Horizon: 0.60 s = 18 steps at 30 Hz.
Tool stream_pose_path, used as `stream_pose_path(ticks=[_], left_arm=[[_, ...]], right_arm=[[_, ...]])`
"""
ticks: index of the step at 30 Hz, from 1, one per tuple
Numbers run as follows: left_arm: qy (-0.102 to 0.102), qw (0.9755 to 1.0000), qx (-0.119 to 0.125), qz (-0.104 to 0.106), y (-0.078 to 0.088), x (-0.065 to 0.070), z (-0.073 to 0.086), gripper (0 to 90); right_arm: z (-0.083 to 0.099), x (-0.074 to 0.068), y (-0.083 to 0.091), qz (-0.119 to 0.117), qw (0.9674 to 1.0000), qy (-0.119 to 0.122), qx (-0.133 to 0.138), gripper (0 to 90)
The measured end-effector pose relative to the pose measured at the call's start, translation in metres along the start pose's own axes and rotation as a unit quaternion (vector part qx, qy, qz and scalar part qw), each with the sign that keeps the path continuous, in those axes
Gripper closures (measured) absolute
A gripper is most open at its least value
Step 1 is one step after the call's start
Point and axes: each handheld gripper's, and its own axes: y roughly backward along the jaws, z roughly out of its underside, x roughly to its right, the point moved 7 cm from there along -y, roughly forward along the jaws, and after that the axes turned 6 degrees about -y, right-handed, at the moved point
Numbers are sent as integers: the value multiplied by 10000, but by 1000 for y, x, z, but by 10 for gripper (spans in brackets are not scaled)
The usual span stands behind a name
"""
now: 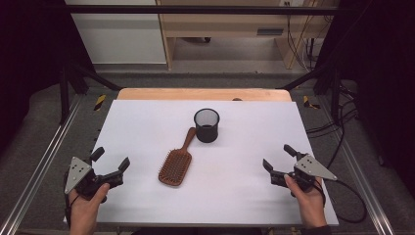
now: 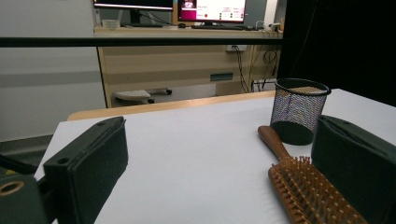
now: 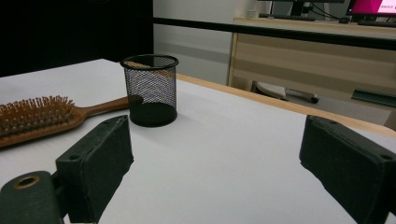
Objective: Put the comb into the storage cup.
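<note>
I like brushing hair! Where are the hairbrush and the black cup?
hairbrush (image 1: 174, 168), high view, on its bristle pad.
black mesh cup (image 1: 206, 128), high view, on its side wall.

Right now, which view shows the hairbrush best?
The high view: the whole wooden hairbrush lies bristles up on the white table, its handle reaching the black mesh cup. The left gripper view shows the handle and part of the bristled head, partly behind a jaw. The right gripper view shows it side-on, cut off at the frame edge.
</note>
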Motion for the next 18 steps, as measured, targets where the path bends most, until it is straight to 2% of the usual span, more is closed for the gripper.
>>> stream_pose_path(ticks=[9,11,14,18], left_arm=[[-23,9998,-205,-44,-3,2,4,72],[-62,9996,-270,-16,-4,4,5,123],[-131,9993,-345,6,-5,7,5,149],[-87,9991,-386,123,-6,12,6,166]], right_arm=[[1,-1,-1,-6,10000,-21,-62,94],[2,-1,-1,4,10000,-11,-85,94],[3,-1,-1,16,9999,15,-112,94],[3,-2,-2,8,9999,22,-125,94]])
